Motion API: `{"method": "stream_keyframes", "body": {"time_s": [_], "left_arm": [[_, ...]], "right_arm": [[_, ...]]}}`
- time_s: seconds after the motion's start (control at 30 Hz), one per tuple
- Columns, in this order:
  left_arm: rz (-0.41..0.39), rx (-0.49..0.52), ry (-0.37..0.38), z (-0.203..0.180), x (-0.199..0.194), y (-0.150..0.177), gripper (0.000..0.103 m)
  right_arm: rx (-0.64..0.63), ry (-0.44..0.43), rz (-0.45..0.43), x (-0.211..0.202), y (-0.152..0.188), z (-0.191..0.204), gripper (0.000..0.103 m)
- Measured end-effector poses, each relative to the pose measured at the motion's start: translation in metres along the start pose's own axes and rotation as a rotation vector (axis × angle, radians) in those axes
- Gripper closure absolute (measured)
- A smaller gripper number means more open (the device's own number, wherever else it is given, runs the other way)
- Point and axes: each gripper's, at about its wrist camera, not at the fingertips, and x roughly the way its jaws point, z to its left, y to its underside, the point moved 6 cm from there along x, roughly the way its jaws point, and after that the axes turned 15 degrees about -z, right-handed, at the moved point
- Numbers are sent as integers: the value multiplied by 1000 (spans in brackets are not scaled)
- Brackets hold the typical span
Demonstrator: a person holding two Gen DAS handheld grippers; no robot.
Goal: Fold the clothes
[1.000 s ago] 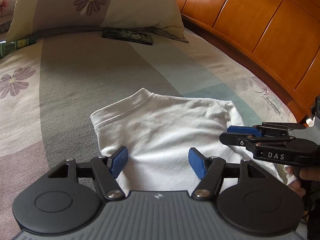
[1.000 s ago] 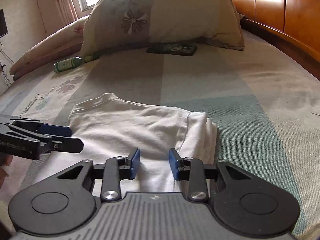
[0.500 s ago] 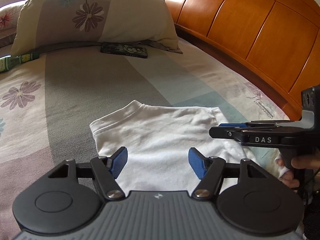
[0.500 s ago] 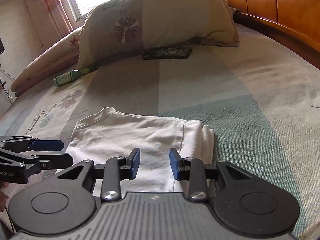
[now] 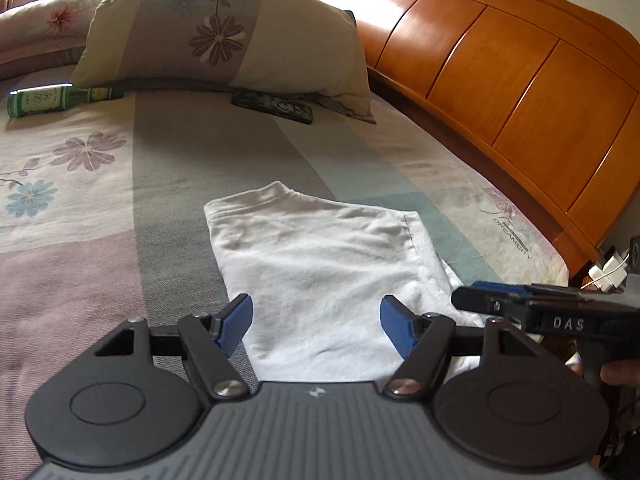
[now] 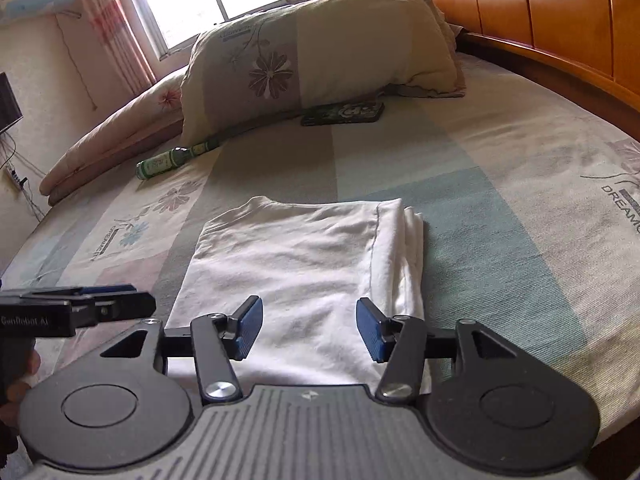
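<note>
A white T-shirt (image 5: 320, 276), folded into a narrow stack, was seen lying flat on the bed (image 5: 180, 184), its long axis running from the grippers towards the pillow (image 5: 224, 36). Both the left gripper (image 5: 316, 320) and the right gripper (image 6: 310, 326) were held spread and empty over its near end, neither clearly nearer. Its near hem was hidden, perhaps under the grippers.

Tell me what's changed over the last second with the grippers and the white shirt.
Both grippers pulled back from the folded white shirt, so more bed shows. The right gripper opened wider; the left gripper stayed open. Neither holds anything. The shirt, pillow, green bottle and dark case stayed put.
</note>
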Motion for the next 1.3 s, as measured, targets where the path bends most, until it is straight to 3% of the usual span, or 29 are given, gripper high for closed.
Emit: {"method": "stream_keyframes", "body": {"time_s": [0.07, 0.23, 0.3, 0.4, 0.57, 0.6, 0.73, 0.87, 1.03, 1.17, 1.3], "left_arm": [[-17, 0, -32, 3, -10, -3, 31], [-17, 4, -55, 7, -28, 4, 31], [-15, 21, -66, 9, -35, 8, 31], [-6, 48, -75, 12, -39, 12, 31], [2, 40, -48, 10, -38, 16, 31], [7, 51, -42, 8, -40, 17, 31], [7, 47, -59, 16, -48, 19, 29], [4, -14, -65, 27, -46, 15, 29], [18, -38, -12, 16, -39, 18, 29], [34, -55, -11, 19, -35, 19, 29], [46, -76, -14, 22, -29, 19, 29]], "right_arm": [[-47, -33, 15, -2, 9, 18, 39], [-156, -26, 95, 20, 48, 45, 39], [-192, -18, 92, 9, 53, 44, 36], [-176, 30, 139, -6, 57, 37, 33], [-135, -75, 89, -14, 52, 60, 28], [-128, -88, 115, -10, 58, 62, 23], [-134, -59, 186, -7, 77, 58, 20], [-118, -46, 156, -27, 65, 52, 17], [-100, -21, 108, -28, 51, 42, 7], [19, -29, 145, -25, 54, 20, 7], [72, -69, 60, -28, 23, 6, 3]]}}
